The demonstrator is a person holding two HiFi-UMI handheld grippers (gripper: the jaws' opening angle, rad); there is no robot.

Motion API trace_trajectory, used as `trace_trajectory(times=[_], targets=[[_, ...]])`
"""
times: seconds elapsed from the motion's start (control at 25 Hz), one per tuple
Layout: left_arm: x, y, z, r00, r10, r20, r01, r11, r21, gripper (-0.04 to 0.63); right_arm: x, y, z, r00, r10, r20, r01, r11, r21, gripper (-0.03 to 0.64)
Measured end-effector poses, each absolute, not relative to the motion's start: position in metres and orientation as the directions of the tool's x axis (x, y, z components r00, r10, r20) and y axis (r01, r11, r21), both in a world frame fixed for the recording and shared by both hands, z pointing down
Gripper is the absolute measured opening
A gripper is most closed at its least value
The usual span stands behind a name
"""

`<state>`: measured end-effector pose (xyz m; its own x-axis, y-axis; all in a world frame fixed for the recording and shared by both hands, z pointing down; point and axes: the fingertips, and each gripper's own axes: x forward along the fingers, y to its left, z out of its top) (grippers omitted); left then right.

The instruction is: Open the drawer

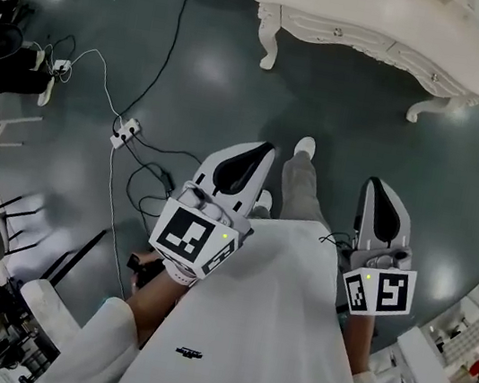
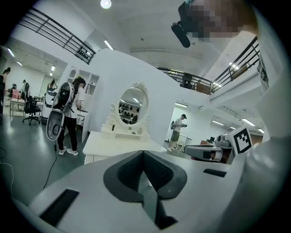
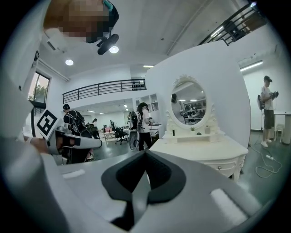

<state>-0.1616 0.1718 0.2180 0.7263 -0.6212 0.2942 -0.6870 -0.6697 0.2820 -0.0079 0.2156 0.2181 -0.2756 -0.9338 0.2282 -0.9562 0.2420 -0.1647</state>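
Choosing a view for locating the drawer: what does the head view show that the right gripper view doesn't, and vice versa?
Only the head view: the person's white shoe and the marker cube on the right tongs. Only the right gripper view: the oval mirror and the railed balcony behind. Both: the white dressing table ahead and the left tongs.

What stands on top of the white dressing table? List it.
An oval mirror in a carved white frame stands at the back of the white dressing table, with a small dark bottle at its base. The right gripper hides the near corner.
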Motion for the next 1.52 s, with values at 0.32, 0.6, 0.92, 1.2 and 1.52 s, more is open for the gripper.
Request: trace_trajectory(times=[0.32,0.6,0.92,1.2,1.52], targets=[[-0.118,0.090,0.201,0.728,-0.618,0.297,-0.684,-0.685,0.249,0.009,0.032,0.131,0.207,-0.293,-0.935,0.202,-0.950,0.261,-0.169,0.011],[-0.085,0.031,0.195,0.706,-0.642,0.297,-0.706,-0.670,0.229,0.009,0.071,0.063,0.198,-0.307,-0.938,0.159,-0.944,0.280,-0.176,0.011],[-0.041,-0.025,0.201,0.685,-0.659,0.310,-0.724,-0.663,0.191,0.009,0.109,0.001,0.205,-0.347,-0.930,0.125,-0.928,0.321,-0.191,0.011],[-0.025,-0.035,0.202,0.663,-0.672,0.330,-0.745,-0.639,0.193,0.009,0.125,-0.018,0.209,-0.362,-0.925,0.117,-0.912,0.326,-0.247,0.011],[-0.025,-0.042,0.208,0.643,-0.677,0.357,-0.760,-0.621,0.192,0.009,0.122,-0.020,0.219,-0.385,-0.913,0.137,-0.906,0.345,-0.246,0.011]])
